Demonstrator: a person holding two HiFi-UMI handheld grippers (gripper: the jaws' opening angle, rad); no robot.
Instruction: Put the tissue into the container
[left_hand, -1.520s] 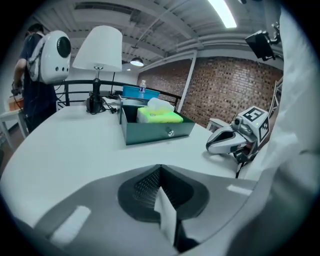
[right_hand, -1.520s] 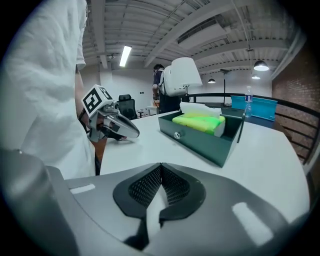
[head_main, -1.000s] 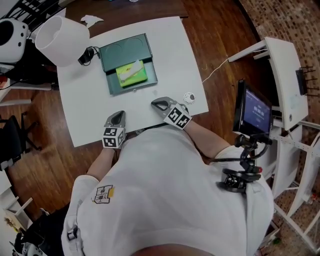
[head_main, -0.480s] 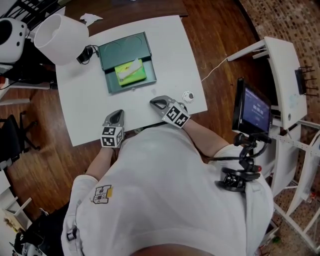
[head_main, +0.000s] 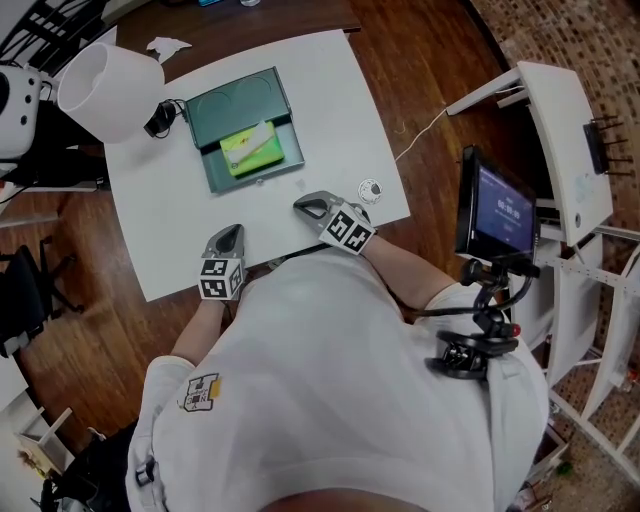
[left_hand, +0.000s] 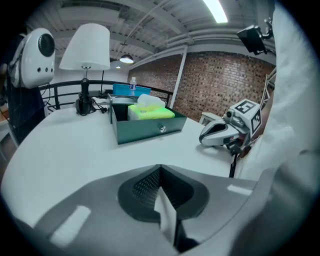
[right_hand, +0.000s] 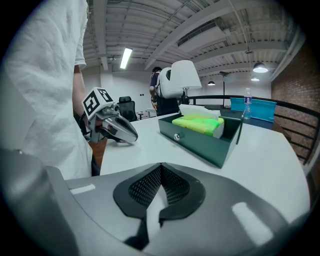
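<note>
I see tissue pack (head_main: 249, 150) lying inside green container (head_main: 232, 98), far side of table (head_main: 335, 110). Left gripper (head_main: 232, 233), right gripper (head_main: 305, 205): jaws pressed together, nothing between, both well apart from container. Looks done to me. Best plan: no bumping container.

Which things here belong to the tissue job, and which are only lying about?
Job: tissue, lying in the container; left gripper and right gripper, both shut and empty.
Lying about: lamp; crumpled paper; small round thing on the table; screen.
</note>
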